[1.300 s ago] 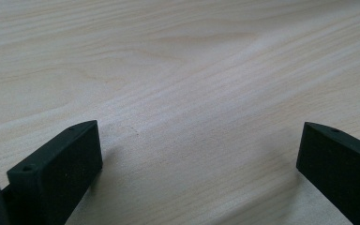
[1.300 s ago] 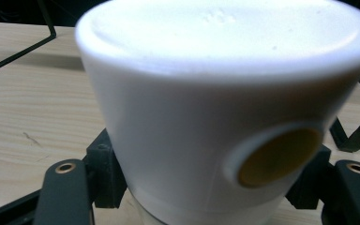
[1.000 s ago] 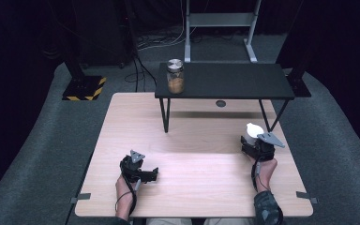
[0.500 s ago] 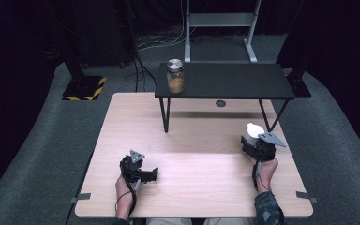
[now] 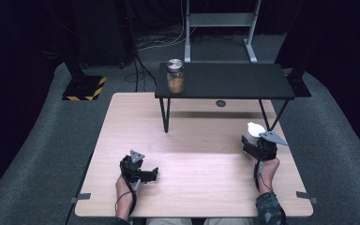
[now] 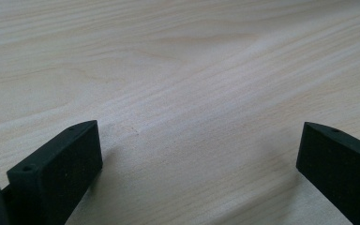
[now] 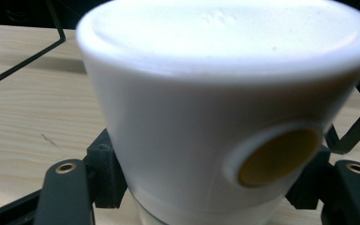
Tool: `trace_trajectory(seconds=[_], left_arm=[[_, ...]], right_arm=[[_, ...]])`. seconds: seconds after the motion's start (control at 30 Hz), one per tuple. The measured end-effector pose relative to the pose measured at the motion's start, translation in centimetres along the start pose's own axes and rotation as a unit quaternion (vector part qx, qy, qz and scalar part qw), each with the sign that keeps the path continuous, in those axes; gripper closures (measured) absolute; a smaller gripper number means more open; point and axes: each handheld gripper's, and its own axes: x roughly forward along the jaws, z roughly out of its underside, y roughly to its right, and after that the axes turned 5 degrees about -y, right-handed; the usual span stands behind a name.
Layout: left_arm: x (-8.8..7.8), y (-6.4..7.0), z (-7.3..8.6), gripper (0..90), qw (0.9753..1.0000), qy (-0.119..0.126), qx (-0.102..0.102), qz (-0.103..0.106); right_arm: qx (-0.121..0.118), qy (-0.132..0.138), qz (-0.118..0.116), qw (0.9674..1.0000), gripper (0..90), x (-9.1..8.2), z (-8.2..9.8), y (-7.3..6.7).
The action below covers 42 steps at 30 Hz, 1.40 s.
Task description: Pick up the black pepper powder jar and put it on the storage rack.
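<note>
Change since earlier frame: none visible; both hands and the cup keep their places.
Right tongs [image 5: 258, 140]: clamped on the white cup [image 7: 225, 112], near the table's [image 5: 192, 140] right edge.
Left tongs [image 5: 143, 172]: jaws spread wide, nothing between them, low over bare wood.
Jar [image 5: 175, 76]: upright on the black shelf [image 5: 234, 80].

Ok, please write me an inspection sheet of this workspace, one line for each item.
Surface: light wooden table, bare in the middle.
Job's things: white container, with a round tan spot on its side, held in the right tool.
Clutter: glass jar with brown contents on a black shelf at the far edge.
Grippers: left tool open, resting on the table; right tool shut on the container.
Cables: one trails from each tool; more on the floor behind.
Surroundings: grey carpet, dark room.
</note>
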Motion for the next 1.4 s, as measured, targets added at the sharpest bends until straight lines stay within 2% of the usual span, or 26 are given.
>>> trace_trajectory(seconds=[0.97, 1.4], left_arm=[[0.0, 0.0, 0.0, 0.0, 1.0000, 0.001, -0.003, 0.001], [0.0, -0.1, 0.0, 0.0, 1.0000, 0.001, -0.002, 0.002]], right_arm=[[-0.015, -0.001, -0.014, 0.9998, 30.1, -1.6, -2.8, 0.1], [-0.017, 0.008, -0.015, 0.9997, 30.0, -2.5, -3.9, 0.4]])
